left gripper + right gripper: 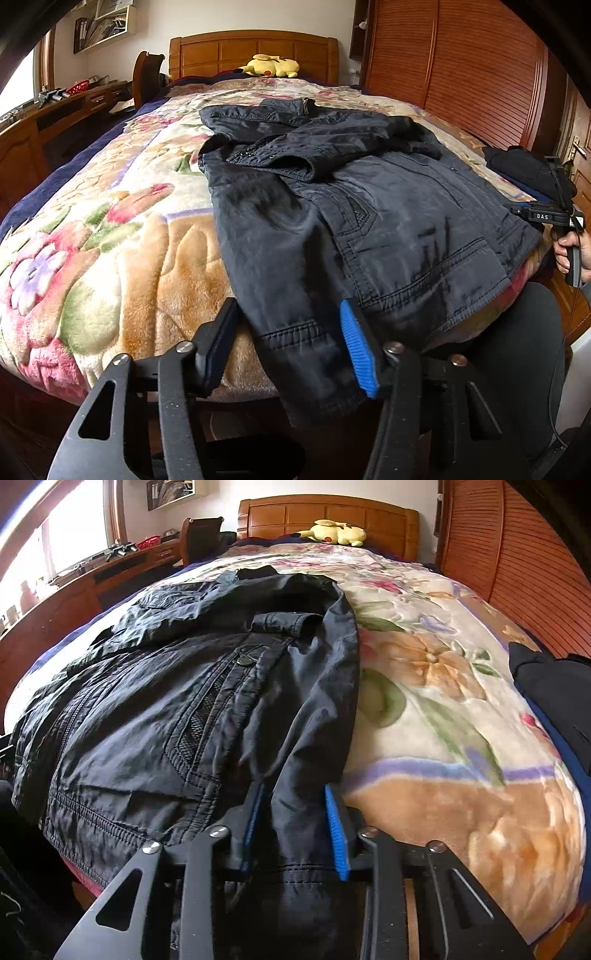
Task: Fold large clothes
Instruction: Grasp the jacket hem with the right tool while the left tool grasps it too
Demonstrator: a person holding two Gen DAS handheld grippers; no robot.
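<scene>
While angled downward, both grippers point(291, 343) point(295, 827) astride jacket point(369, 206) cuffs.

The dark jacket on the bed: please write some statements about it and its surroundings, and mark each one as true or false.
1. The dark jacket lies on a floral blanket. True.
2. A yellow plush toy sits near the wooden headboard. True.
3. The jacket is neatly folded into a small square. False: it is spread out, with one sleeve laid across it.
4. The right gripper has jacket fabric between its fingers. True.
5. The left gripper hovers over the plush toy. False: it is at the jacket's hanging sleeve cuff.
</scene>
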